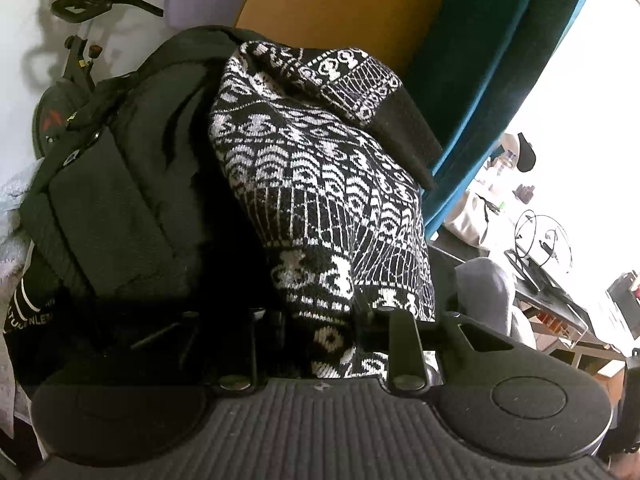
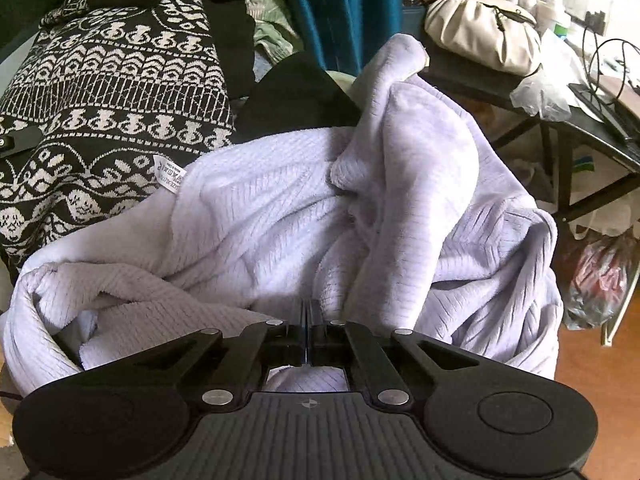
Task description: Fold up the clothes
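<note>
- Left gripper (image 1: pixel 320 336): its fingers are buried in the patterned sweater (image 1: pixel 320 168), with knit bunched between them. It appears clamped on that fabric; the fingertips themselves are hidden by the cloth.
- Right gripper (image 2: pixel 307 320): jaws pressed flat together with no visible gap. Whether a thin edge of the lavender fleece garment (image 2: pixel 320 220) is pinched between them cannot be told; the fleece lies directly under and ahead of the tips.
- Location: in the left wrist view the sweater rises from 6 o'clock toward 12, with a black backpack (image 1: pixel 120 184) touching it at 9 o'clock. In the right wrist view the fleece fills the centre, with the sweater at 10 o'clock overlapping its edge.
- Risk: both garments are heaped and unflattened, so lifting the sweater could drag the fleece or the backpack along.
- Risk: a bunched grip may slip or produce a crooked fold.
- Risk: a cluttered side table (image 2: pixel 500 88) stands at 2 o'clock; a wide swing could snag it.
</note>
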A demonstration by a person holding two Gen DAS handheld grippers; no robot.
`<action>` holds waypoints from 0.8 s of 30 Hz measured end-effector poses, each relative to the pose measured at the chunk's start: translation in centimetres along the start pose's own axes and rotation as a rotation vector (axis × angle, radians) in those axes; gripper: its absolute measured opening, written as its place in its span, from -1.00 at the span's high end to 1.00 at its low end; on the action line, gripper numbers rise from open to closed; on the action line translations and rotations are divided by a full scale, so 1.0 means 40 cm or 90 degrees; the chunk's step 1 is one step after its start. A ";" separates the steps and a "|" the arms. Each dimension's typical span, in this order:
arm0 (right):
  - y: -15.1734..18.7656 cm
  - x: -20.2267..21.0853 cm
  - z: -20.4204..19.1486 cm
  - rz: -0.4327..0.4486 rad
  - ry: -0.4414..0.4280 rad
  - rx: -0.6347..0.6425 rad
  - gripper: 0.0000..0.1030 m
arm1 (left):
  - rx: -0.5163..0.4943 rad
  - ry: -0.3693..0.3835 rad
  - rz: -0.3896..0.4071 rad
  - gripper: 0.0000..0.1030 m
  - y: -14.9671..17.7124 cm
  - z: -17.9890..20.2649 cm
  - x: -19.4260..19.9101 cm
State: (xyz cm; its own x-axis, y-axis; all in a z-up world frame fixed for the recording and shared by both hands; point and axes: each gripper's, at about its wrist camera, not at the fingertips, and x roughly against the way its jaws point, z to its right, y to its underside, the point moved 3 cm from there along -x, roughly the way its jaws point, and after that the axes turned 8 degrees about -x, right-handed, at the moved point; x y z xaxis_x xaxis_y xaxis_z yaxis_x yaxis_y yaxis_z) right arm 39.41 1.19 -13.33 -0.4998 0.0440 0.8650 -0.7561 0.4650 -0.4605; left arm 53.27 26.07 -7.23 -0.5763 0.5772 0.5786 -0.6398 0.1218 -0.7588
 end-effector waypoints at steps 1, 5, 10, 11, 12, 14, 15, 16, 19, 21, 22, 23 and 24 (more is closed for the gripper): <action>0.000 0.000 0.000 0.001 0.000 -0.002 1.00 | -0.001 0.000 -0.002 0.44 0.000 0.001 0.000; 0.001 0.000 -0.001 0.002 0.002 -0.005 1.00 | -0.006 0.000 -0.007 0.43 0.002 0.003 0.002; 0.005 0.000 -0.001 0.002 0.006 -0.010 1.00 | -0.008 -0.003 -0.010 0.43 0.008 0.007 0.003; 0.006 0.001 -0.001 0.002 0.005 -0.011 1.00 | -0.009 -0.004 -0.011 0.42 0.009 0.008 0.004; 0.006 0.001 0.000 0.003 0.004 -0.014 1.00 | -0.013 -0.004 -0.013 0.42 0.010 0.011 0.005; 0.006 0.003 0.002 0.003 0.000 -0.020 0.99 | -0.024 -0.007 -0.017 0.25 0.012 0.018 0.008; 0.006 0.004 0.002 0.004 -0.002 -0.022 0.98 | -0.029 -0.008 -0.019 0.15 0.013 0.021 0.010; 0.006 0.005 0.001 0.004 -0.004 -0.022 0.97 | -0.033 -0.006 -0.023 -0.16 0.015 0.025 0.011; 0.006 0.009 -0.005 0.008 -0.011 -0.019 0.89 | -0.035 -0.001 -0.027 -0.61 0.029 0.026 0.027; 0.007 0.016 -0.012 0.014 -0.024 -0.014 0.77 | -0.021 -0.006 -0.023 -0.66 0.040 0.014 0.045; 0.008 0.020 -0.016 0.018 -0.033 -0.012 0.66 | -0.014 -0.009 -0.021 -0.76 0.046 0.007 0.054; 0.009 0.024 -0.021 0.022 -0.040 -0.006 0.56 | -0.006 -0.012 -0.020 -0.81 0.052 0.000 0.064; 0.010 0.029 -0.026 0.027 -0.047 -0.001 0.52 | 0.007 -0.020 -0.022 -0.81 0.059 -0.012 0.072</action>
State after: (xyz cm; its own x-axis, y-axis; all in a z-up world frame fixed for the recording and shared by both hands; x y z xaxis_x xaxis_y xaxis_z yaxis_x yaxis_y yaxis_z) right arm 38.97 2.33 -12.30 -0.5612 -0.0009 0.8277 -0.7330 0.4650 -0.4965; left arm 50.35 28.39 -7.50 -0.5694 0.5476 0.6131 -0.6645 0.1323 -0.7354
